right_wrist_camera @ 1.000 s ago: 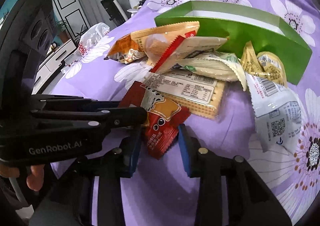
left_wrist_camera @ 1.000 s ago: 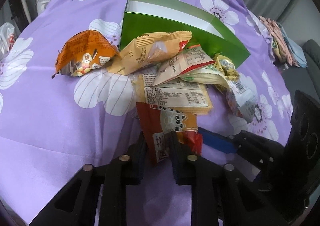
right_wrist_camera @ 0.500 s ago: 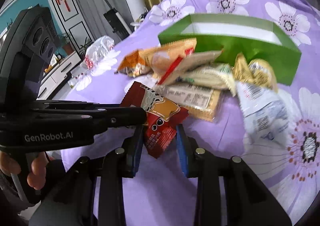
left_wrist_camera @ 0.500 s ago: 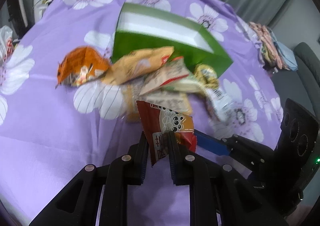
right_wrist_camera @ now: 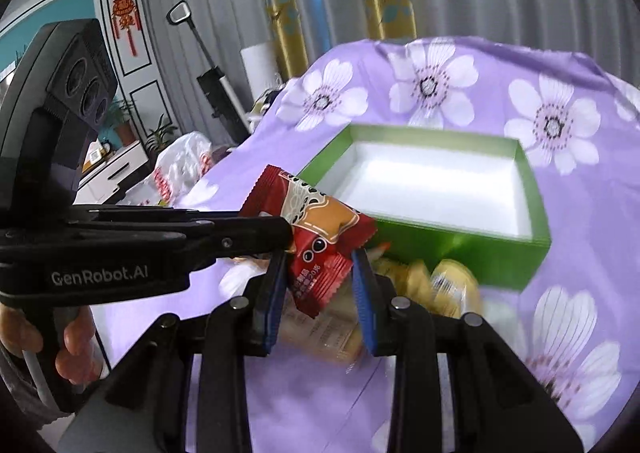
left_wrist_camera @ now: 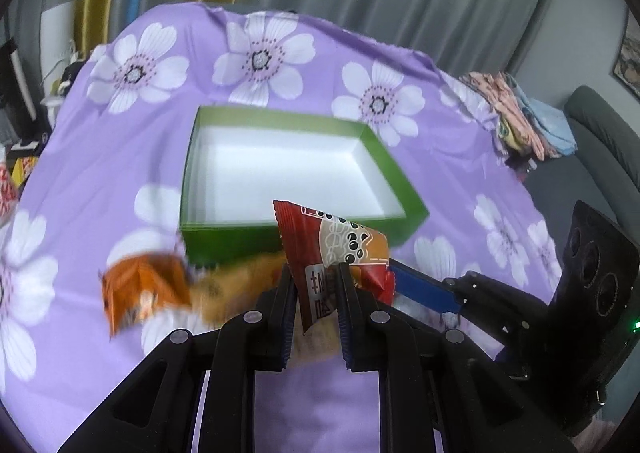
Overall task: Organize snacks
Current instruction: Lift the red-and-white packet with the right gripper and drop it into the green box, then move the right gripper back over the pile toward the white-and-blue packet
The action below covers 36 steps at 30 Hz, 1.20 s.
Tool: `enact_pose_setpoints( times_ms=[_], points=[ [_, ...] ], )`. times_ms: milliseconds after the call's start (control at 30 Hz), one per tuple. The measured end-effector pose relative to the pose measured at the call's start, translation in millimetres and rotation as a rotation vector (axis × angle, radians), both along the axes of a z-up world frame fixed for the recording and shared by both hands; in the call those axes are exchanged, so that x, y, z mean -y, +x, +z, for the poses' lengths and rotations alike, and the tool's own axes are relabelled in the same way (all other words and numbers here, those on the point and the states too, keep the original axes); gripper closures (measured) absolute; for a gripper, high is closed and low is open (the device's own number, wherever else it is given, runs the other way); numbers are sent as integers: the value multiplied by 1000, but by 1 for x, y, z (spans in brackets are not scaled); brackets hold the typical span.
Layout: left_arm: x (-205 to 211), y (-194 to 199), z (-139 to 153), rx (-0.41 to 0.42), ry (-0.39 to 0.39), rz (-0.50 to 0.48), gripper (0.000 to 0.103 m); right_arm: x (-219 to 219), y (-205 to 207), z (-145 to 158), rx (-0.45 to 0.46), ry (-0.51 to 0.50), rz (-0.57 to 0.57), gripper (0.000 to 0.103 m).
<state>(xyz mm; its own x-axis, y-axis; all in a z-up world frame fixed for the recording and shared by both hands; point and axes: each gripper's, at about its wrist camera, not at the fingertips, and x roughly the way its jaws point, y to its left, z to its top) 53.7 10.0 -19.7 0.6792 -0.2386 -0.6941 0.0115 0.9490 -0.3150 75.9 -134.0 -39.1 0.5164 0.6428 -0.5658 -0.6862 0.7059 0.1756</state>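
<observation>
Both grippers angle downward toward the green box point(left_wrist_camera: 224, 241): left gripper point(left_wrist_camera: 316, 285) and right gripper point(right_wrist_camera: 322, 273) fingers each clamp the same red snack packet point(left_wrist_camera: 316, 237).

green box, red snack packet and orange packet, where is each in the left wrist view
green box point(left_wrist_camera: 236, 243), left wrist view, near outer wall
red snack packet point(left_wrist_camera: 304, 237), left wrist view, upper red panel
orange packet point(left_wrist_camera: 140, 285), left wrist view, blurred front face

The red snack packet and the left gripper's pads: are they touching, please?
Touching. The left wrist view shows the left gripper shut on the red snack packet, both pads pressing its lower edge.
</observation>
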Motion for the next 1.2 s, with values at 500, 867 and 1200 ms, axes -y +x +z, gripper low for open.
enact_pose_setpoints(
  times_ms=[500, 867, 1200],
  points=[
    [-14, 85, -8, -35, -35, 2, 85, -12, 80, -5, -16, -51, -50, 70],
    [-26, 108, -32, -125, -46, 81, 48, -14, 94, -16, -32, -79, -108, 58],
    [-55, 68, -12, -83, -78, 143, 18, 37, 68, -6, -52, -22, -184, 46]
  ],
)
